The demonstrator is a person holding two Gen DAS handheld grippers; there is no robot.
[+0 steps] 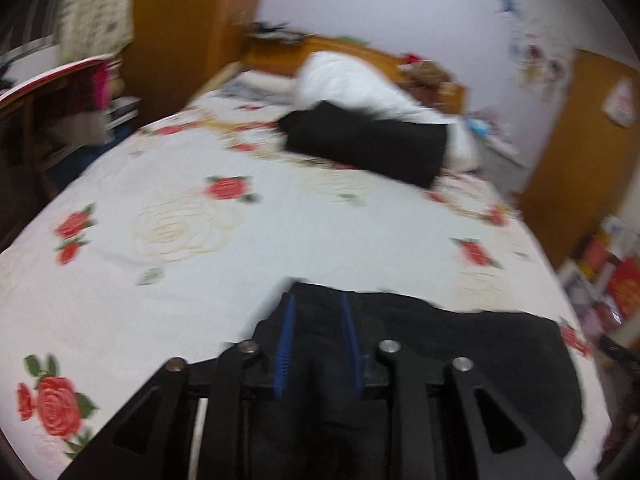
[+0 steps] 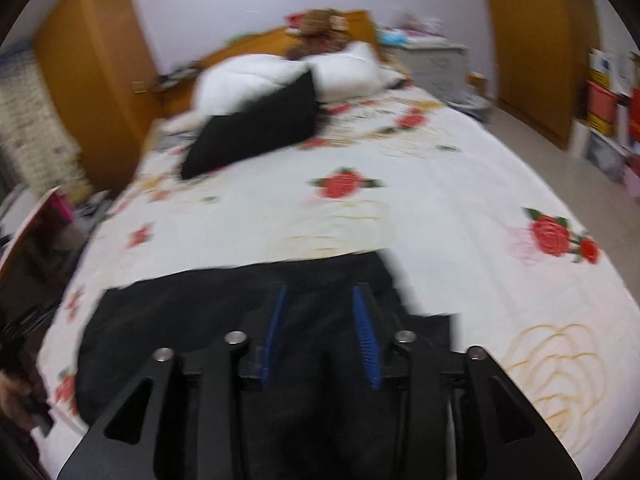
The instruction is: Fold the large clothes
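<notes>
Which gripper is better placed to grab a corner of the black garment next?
Marginally right: the right gripper hangs open by the black garment's far corner; the left gripper, also open, is similarly close to its corner.

A rose-printed bed (image 1: pixel 280 232) fills mid-frame — pale wall (image 1: pixel 380 4) above, orange-brown wardrobe (image 2: pixel 92 60) upper left, tiled floor (image 2: pixel 532 136) at right.

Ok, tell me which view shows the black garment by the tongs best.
The right wrist view: the black garment spreads wide, its far edge visible. The left wrist view shows it too, though the near part runs beneath the tongs.
</notes>
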